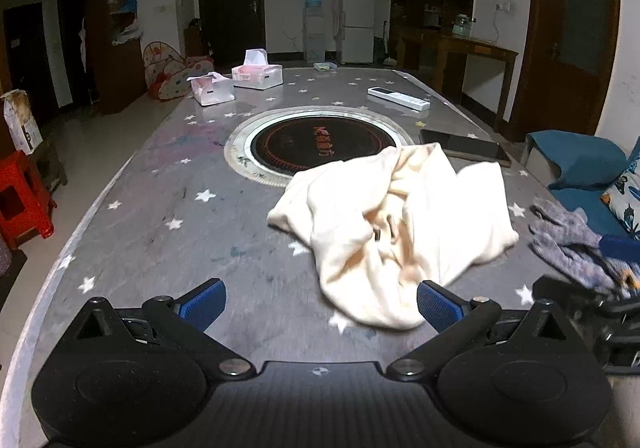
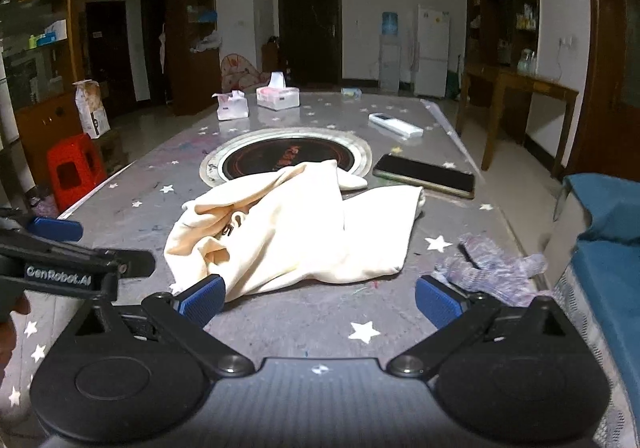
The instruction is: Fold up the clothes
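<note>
Left wrist view first: nearest the lens, the left gripper [image 1: 322,306] stands with its blue pads spread wide and nothing between them, hovering low over the star-patterned table [image 1: 160,248]. Its right pad sits just beside the near hem of the cream garment [image 1: 384,224], which lies crumpled in a loose heap a little right of centre, its far edge lapping the rim of the round hotplate [image 1: 320,144] set into the tabletop. From the right wrist view the right gripper [image 2: 320,300] is likewise wide apart and empty, its left pad touching or just short of the garment's near edge, I cannot tell which; a grey knitted glove [image 2: 492,268] lies near its right pad.

The cloth looks thin, light and limp, judging by the soft ridges and the way it slumps flat at the edges. It should lift with almost no effort but will sag and bunch, so it likely wants two holds well apart to spread it. A dark print or label shows in a hollow near the middle, which may mark the chest or neck. The near hem and the flatter panel on the right look like the cleanest places to pinch; the bunched centre would gather several layers.

Farther off lie a dark phone [image 2: 426,176], a white remote [image 2: 396,124] and two tissue boxes [image 2: 278,96]
</note>
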{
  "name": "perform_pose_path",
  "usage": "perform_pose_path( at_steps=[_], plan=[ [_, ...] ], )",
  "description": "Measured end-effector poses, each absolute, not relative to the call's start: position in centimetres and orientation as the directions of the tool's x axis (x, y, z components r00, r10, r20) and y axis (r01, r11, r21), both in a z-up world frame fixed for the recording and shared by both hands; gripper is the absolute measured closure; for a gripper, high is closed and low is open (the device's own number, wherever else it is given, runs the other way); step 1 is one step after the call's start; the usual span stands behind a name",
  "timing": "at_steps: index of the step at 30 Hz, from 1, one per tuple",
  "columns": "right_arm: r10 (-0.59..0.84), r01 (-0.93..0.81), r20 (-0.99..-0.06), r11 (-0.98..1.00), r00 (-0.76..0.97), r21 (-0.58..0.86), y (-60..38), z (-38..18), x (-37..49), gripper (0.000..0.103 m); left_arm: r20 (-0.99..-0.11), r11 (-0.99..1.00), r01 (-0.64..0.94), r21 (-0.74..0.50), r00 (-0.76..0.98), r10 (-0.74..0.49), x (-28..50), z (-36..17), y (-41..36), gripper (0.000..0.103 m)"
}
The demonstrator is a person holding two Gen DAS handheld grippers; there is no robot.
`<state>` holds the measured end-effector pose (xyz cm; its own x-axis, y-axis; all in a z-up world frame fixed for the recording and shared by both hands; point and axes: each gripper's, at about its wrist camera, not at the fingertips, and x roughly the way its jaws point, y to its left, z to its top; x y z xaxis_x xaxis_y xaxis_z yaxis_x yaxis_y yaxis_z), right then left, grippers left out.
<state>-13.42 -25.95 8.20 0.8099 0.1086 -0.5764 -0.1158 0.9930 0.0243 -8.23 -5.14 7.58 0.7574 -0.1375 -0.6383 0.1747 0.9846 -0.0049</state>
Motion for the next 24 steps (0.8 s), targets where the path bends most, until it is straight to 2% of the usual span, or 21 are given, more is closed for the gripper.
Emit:
perform_pose_path(
  at_steps=[17, 20, 24],
  plan=[
    [0.172, -0.172, -0.633, 0.983, 0.755, 0.062, -24.7, 6.9, -7.6, 0.014, -0.661, 0.984, 0.176, 0.013, 0.740, -0.124, -2.9, 8.0, -5.4, 0.001],
    [0.180, -0.178, -0.639, 0.982, 0.748, 0.068, -24.5, 6.8, -7.1, 0.018, -0.667, 0.983, 0.181, 0.011, 0.734, -0.127, -2.4, 8.0, -5.4, 0.008],
    [0.174, -0.173, -0.645, 0.983, 0.744, 0.066, -24.5, 7.0, -6.0, 0.025, -0.688, 0.982, 0.189, -0.011, 0.711, -0.145, -1.4, 8.0, -5.3, 0.028]
  ],
)
